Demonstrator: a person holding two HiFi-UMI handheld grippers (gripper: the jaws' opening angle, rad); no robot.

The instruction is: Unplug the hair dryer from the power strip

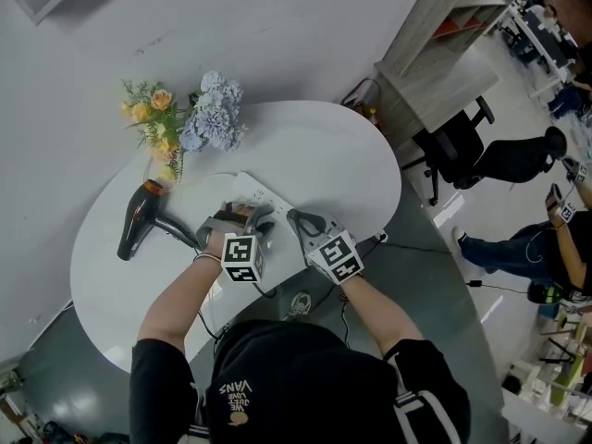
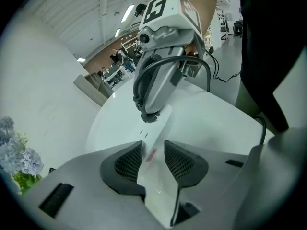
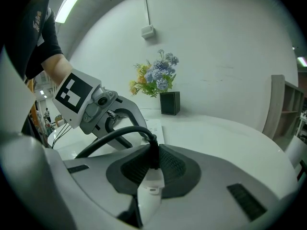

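The hair dryer (image 1: 139, 220) lay on the white table (image 1: 324, 155) at the left of the head view, its orange end up toward the vase (image 3: 170, 103) of flowers (image 1: 208, 109), and its handle pointed to the left gripper (image 1: 239, 218). The power strip (image 1: 254, 191) lay near the middle of the table, just above both grippers. In the left gripper view the left gripper (image 2: 153, 157) stood astride the strip (image 2: 156, 128) with a moderate gap, and its two pads lay against the long sides of the strip. The right gripper (image 3: 152, 169) was nearly closed: its pads held the white plug (image 3: 152, 183) where the black cable (image 3: 115, 135) leaves it. The tip of this gripper (image 2: 149, 116) was down on the far part of the strip. Whether the plug still sat in its socket could not be seen.
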